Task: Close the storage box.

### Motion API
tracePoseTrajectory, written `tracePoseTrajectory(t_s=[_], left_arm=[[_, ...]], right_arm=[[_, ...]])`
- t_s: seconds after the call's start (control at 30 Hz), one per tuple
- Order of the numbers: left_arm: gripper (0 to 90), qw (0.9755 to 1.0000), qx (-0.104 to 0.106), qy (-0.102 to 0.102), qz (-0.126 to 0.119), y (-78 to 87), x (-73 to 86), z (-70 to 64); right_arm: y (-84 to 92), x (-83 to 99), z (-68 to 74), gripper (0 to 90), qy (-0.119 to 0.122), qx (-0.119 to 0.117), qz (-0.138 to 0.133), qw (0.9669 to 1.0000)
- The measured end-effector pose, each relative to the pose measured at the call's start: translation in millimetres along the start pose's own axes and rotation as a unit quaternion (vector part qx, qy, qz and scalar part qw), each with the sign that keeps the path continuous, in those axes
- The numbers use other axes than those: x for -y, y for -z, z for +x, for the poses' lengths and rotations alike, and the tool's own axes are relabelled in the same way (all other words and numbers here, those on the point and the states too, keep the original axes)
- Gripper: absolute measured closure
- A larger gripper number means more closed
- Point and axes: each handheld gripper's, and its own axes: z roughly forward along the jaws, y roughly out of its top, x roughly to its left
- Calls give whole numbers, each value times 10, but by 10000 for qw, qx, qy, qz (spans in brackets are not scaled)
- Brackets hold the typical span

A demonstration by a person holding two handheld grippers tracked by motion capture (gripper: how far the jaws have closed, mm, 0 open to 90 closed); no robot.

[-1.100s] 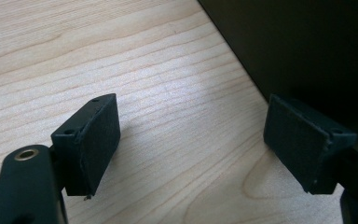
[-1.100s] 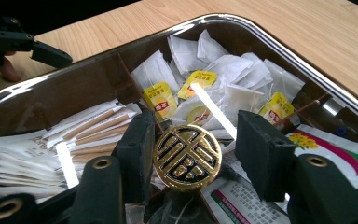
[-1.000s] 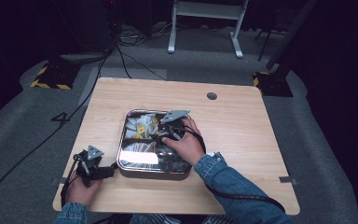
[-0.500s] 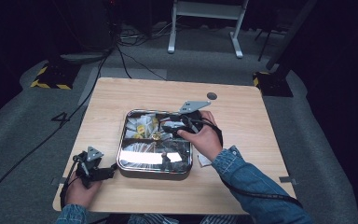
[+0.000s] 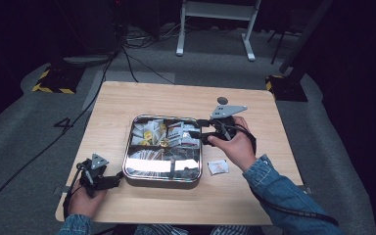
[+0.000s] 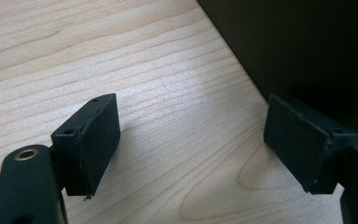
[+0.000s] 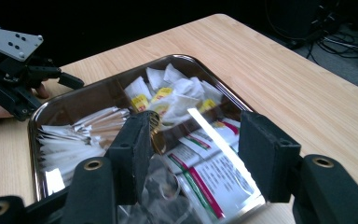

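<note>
A square metal tray (image 5: 129,155) sits mid-table, packed with several sachets: white and yellow ones (image 7: 168,95), red-striped ones (image 7: 205,179) and white paper sticks (image 7: 81,135). My right gripper (image 5: 199,131) hovers over the tray's right rim, pointing left, held by a hand in a denim sleeve. Its jaws (image 7: 193,140) stand open with nothing between them. My left gripper (image 5: 119,179) rests on the table at the tray's front left corner. It is open (image 6: 191,126) over bare wood, with a dark surface just beyond it.
One small white sachet (image 5: 219,167) lies on the table (image 5: 254,196) just right of the tray. A round dark disc (image 5: 222,100) sits near the far edge. Cables and metal stand legs are on the floor beyond the table.
My right hand has risen and drawn to the right, from over the tray's middle to its right rim. The small white sachet beside the tray is now uncovered. The left hand has stayed put.
</note>
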Motion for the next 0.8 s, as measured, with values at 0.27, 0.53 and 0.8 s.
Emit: tracePoseTrajectory(t_s=[0.27, 0.53, 0.8], left_arm=[[190, 10000, 2, 0, 2, 3, 2, -3], [190, 10000, 3, -2, 2, 3, 2, -2], [189, 10000, 4, -4, 0, 0, -1, -2]], right_arm=[[293, 177, -131, 446, -181, 148, -42, 9997], [517, 406, -245, 438, -382, 273, -76, 9989], [707, 680, -371, 416, -578, 440, -73, 9973]])
